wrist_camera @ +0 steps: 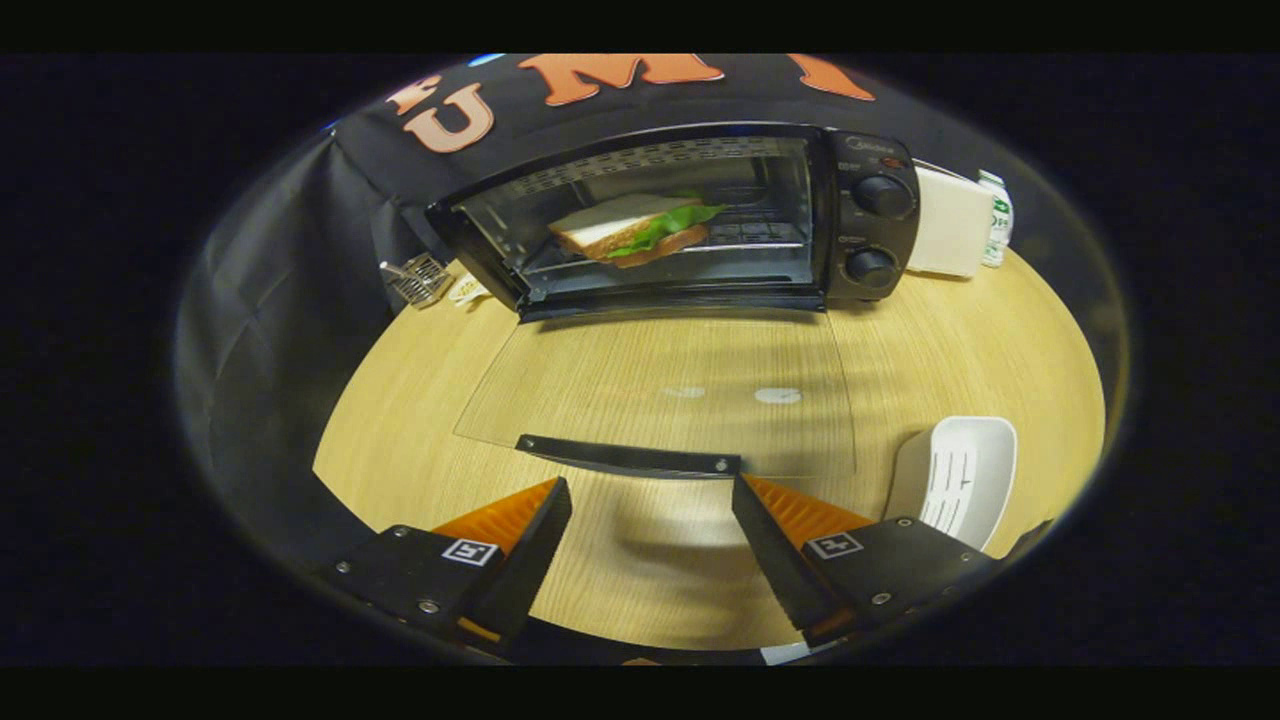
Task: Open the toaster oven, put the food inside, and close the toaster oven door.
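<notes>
A black toaster oven (690, 215) stands at the back of the wooden table (420, 400), with two knobs on its right panel. Its glass door (660, 385) lies folded down flat toward me, and the door's black handle (630, 457) sits just ahead of my fingers. A sandwich (635, 228) with white bread and green lettuce rests on the rack inside the oven. My gripper (652, 500) is open, with the fingers spread wide and nothing between them.
A white dish (960, 480) lies on the table beside my right finger. A white box (950, 235) and a small carton (996, 218) stand right of the oven. A small metal rack (418, 278) lies left of the oven.
</notes>
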